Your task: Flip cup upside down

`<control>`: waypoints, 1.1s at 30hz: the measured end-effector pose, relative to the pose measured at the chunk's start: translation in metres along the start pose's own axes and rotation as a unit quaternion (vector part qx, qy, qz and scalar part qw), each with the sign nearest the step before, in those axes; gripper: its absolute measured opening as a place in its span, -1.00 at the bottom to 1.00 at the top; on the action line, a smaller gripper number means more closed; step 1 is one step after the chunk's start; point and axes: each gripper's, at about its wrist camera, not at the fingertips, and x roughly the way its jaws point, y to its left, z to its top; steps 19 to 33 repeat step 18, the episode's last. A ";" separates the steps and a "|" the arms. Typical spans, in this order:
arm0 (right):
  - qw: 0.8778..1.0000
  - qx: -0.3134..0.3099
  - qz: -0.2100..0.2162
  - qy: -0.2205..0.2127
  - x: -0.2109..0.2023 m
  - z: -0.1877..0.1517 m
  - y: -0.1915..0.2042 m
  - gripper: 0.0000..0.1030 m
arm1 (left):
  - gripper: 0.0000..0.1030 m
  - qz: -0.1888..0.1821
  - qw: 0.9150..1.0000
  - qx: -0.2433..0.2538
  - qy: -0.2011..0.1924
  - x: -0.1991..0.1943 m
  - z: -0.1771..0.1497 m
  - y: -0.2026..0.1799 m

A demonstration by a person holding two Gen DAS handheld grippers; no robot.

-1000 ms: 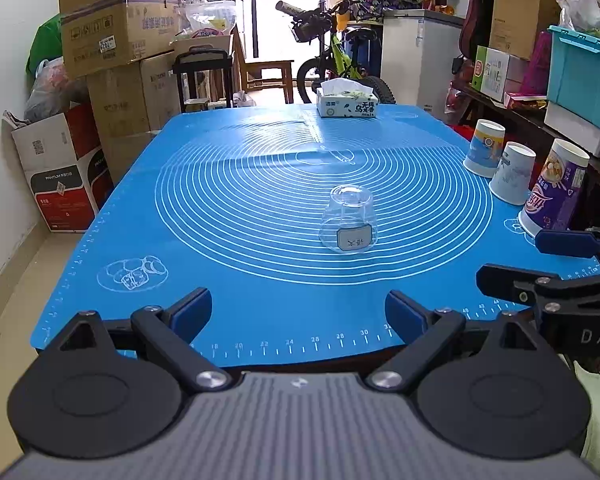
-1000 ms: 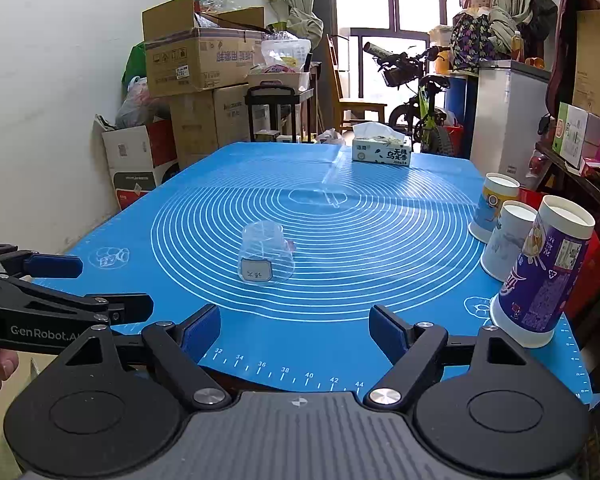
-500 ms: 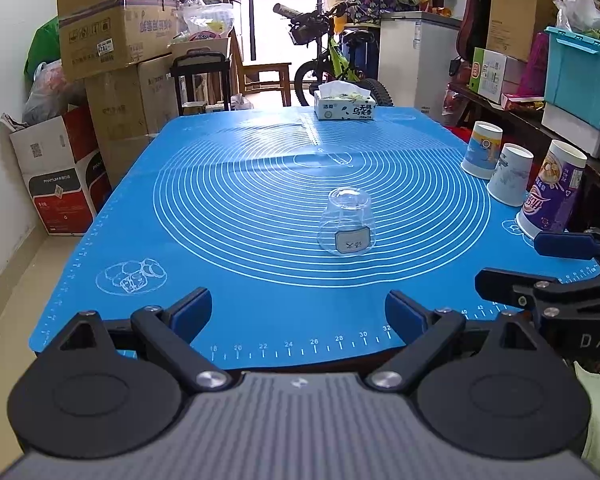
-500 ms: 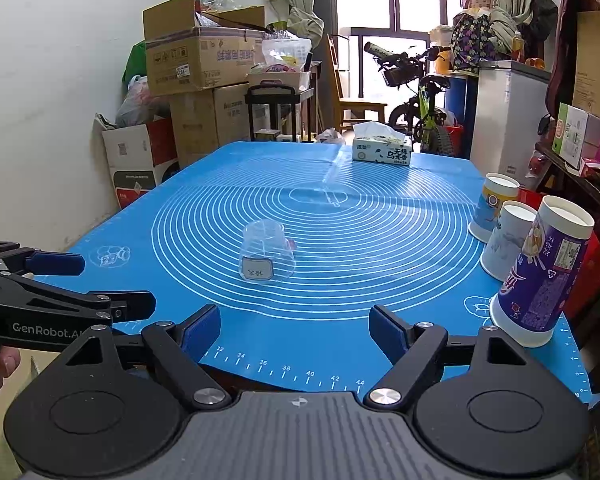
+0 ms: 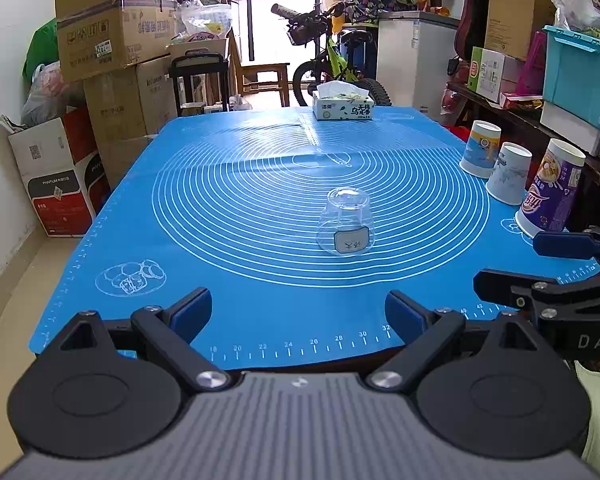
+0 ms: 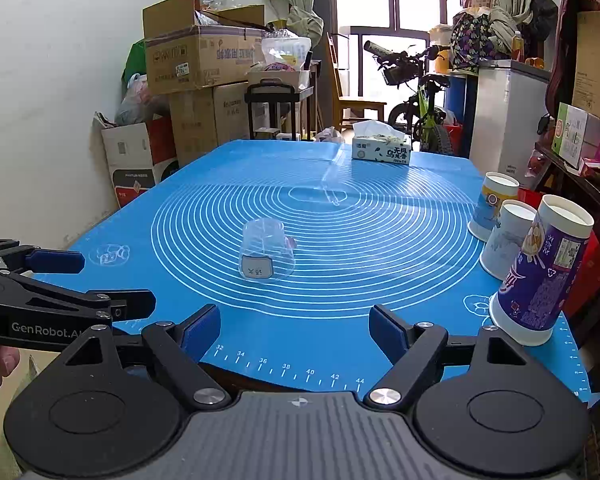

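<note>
Cup: a clear glass cup stands mouth-down near the middle of the mat, inside the ring pattern. A small white label with two handwritten characters faces the cameras; I cannot read them.
Mat: a blue silicone baking mat printed with white concentric circles. A ruler along its near edge shows numbers, 18 to 32 in the left view and 32 to 44 in the right view.
Left gripper: the left gripper hovers at the near edge, blue pads spread wide, holding nothing. Its side reads "GenRobot.AI" in the right view.
Right gripper: the right gripper sits beside it, jaws likewise apart and empty. "DAS" shows on its side in the left view.
Paper cups: three printed paper cups stand upside down along the mat's right edge.
Tissue box: a tissue box with Chinese lettering rests at the far edge.
</note>
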 end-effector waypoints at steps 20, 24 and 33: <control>1.000 0.004 -0.001 0.002 0.002 -0.001 -0.001 0.61 | 0.80 0.003 1.000 -0.002 -0.002 0.000 0.003 0.000; 1.000 0.004 -0.001 0.002 0.002 -0.001 -0.001 0.61 | 0.80 0.003 1.000 -0.002 -0.002 0.000 0.003 0.000; 1.000 0.004 -0.001 0.002 0.002 -0.001 -0.001 0.61 | 0.80 0.003 1.000 -0.002 -0.002 0.000 0.003 0.000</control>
